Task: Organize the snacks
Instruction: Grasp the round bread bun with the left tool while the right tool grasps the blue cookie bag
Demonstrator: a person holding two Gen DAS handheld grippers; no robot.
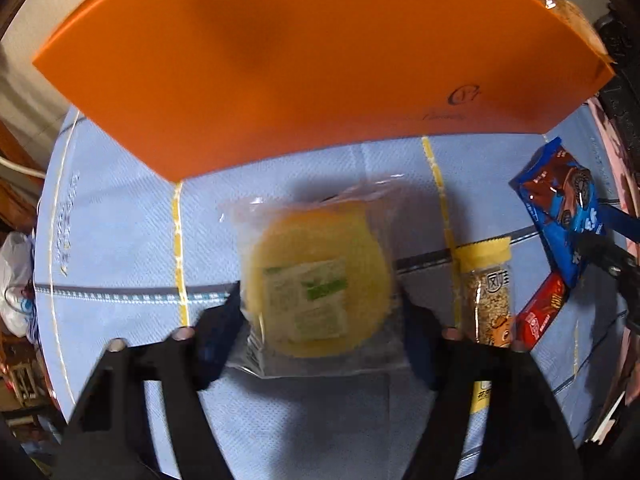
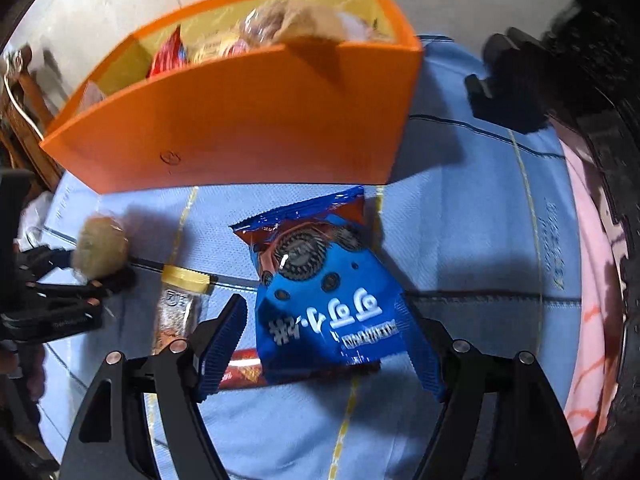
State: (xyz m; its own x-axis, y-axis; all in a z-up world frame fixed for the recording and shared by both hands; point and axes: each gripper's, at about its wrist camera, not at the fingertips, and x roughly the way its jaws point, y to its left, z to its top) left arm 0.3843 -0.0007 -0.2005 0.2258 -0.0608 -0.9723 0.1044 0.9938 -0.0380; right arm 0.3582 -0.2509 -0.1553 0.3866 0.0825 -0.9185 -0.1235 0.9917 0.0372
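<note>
A round yellow cake in a clear wrapper (image 1: 316, 280) lies on the blue tablecloth in front of the orange box (image 1: 320, 60). My left gripper (image 1: 320, 320) points down over it, and both fingers touch the wrapper's sides. In the right wrist view this cake (image 2: 100, 248) shows blurred at the left gripper (image 2: 80, 292). A blue cookie pack (image 2: 328, 300) lies between the fingers of my right gripper (image 2: 324, 344), which stands open with a small gap at the left finger (image 2: 224, 340). The orange box (image 2: 240, 128) holds several snacks (image 2: 280, 24).
A grain bar with a yellow end (image 1: 486, 296) and a red pack (image 1: 540, 316) lie between the cake and the blue pack (image 1: 560, 208); the red pack (image 2: 244, 372) sits partly under the blue one. Pink cloth (image 2: 588, 280) borders the tablecloth (image 2: 460, 240) on the right. A black object (image 2: 508, 92) stands at the back right.
</note>
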